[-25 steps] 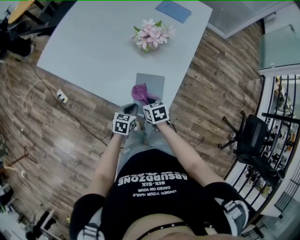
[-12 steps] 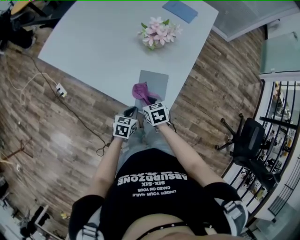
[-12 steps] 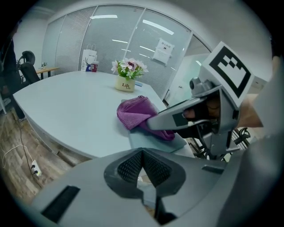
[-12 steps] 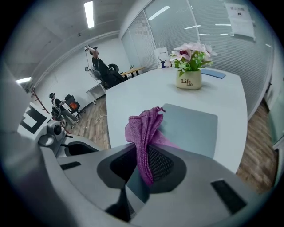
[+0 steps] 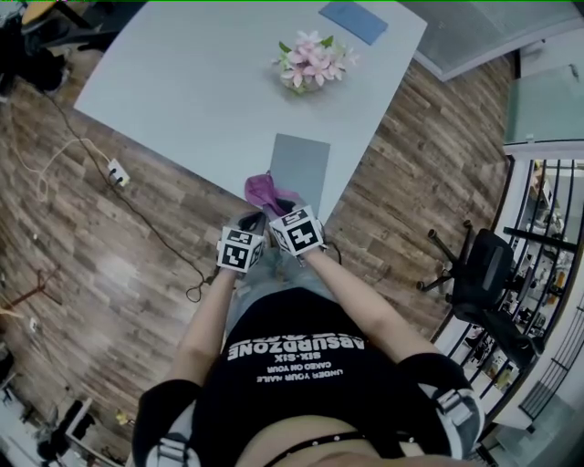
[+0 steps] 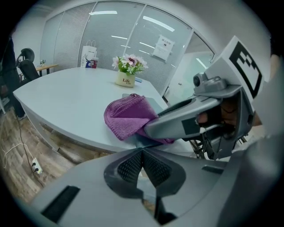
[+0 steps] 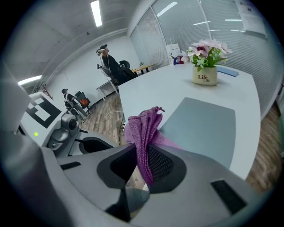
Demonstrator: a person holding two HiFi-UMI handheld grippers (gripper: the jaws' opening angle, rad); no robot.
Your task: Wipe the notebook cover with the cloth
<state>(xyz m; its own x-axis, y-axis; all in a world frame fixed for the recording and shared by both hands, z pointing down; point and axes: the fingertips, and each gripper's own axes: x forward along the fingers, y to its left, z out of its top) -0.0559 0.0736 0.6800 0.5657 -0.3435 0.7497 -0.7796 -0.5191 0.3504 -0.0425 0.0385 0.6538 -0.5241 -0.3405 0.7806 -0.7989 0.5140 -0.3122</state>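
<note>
my right gripper (image 7: 144, 166) has its fingers clamped on the cloth (image 7: 143, 131) at the near end of the notebook (image 7: 202, 126), which lies flat by the surface's (image 5: 201, 82) edge, my left gripper (image 6: 143, 164) has its fingers together on nothing, so i judge the grasp done and most of the wiping left.

The flat grey notebook (image 5: 301, 164) lies at the near edge of the pale rounded surface (image 5: 182, 82). The crumpled purple cloth (image 5: 263, 190) is at the notebook's near left corner, pinched in the jaws of the right gripper (image 5: 278, 208). The left gripper (image 5: 253, 220) is just to its left. Behind the notebook stands the small pot of pink flowers (image 5: 313, 62), and farther back lies the flat blue sheet (image 5: 353, 20).
</note>
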